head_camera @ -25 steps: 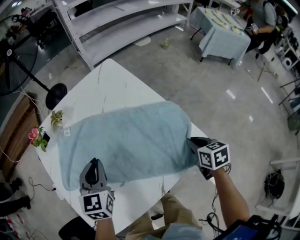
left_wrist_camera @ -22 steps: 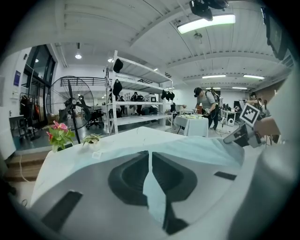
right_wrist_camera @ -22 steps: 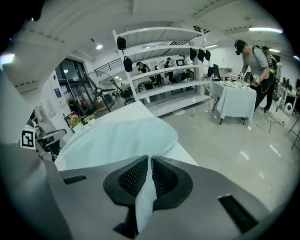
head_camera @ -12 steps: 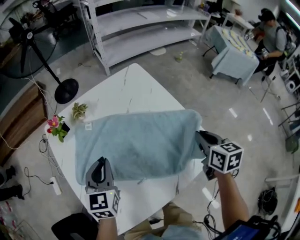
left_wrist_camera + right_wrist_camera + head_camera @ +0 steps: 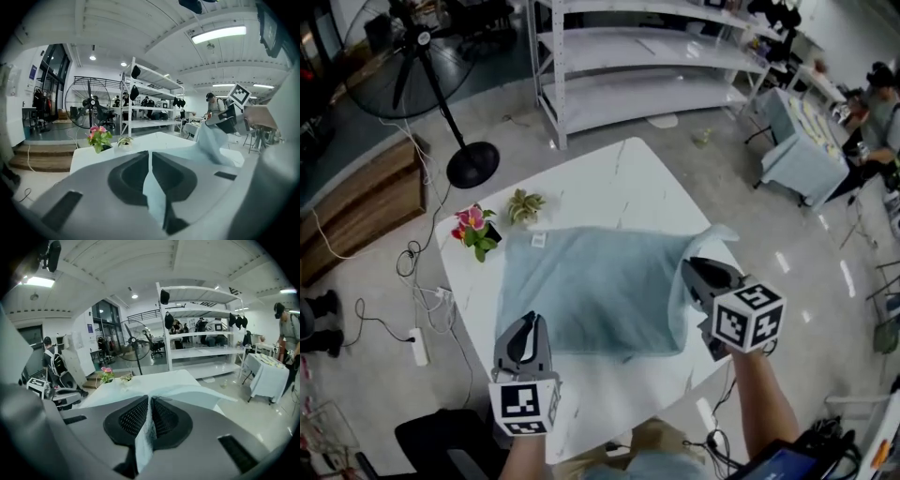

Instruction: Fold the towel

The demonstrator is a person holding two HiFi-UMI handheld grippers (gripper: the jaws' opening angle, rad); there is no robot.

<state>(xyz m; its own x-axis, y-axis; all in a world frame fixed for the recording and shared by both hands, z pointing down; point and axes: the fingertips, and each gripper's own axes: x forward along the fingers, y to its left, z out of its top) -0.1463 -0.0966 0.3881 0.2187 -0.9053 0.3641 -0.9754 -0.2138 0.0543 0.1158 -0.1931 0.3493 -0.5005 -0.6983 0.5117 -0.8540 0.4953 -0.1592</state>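
Your towel (image 5: 591,295) lies spread on the white counter (image 5: 609,183), with its end at 3 o'clock lifted clear of the surface. Your left gripper (image 5: 528,326) is pinched tight on the near corner at 7 o'clock, and your right gripper (image 5: 700,274) is clamped on the raised corner at 4 o'clock. The cloth looks soft, light and limp, so expect it to sag between the two grips. Hold it right at the corners, hem well inside the pads.

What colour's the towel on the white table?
Plain pale blue-grey terry towel, no pattern; shows best in the head view.
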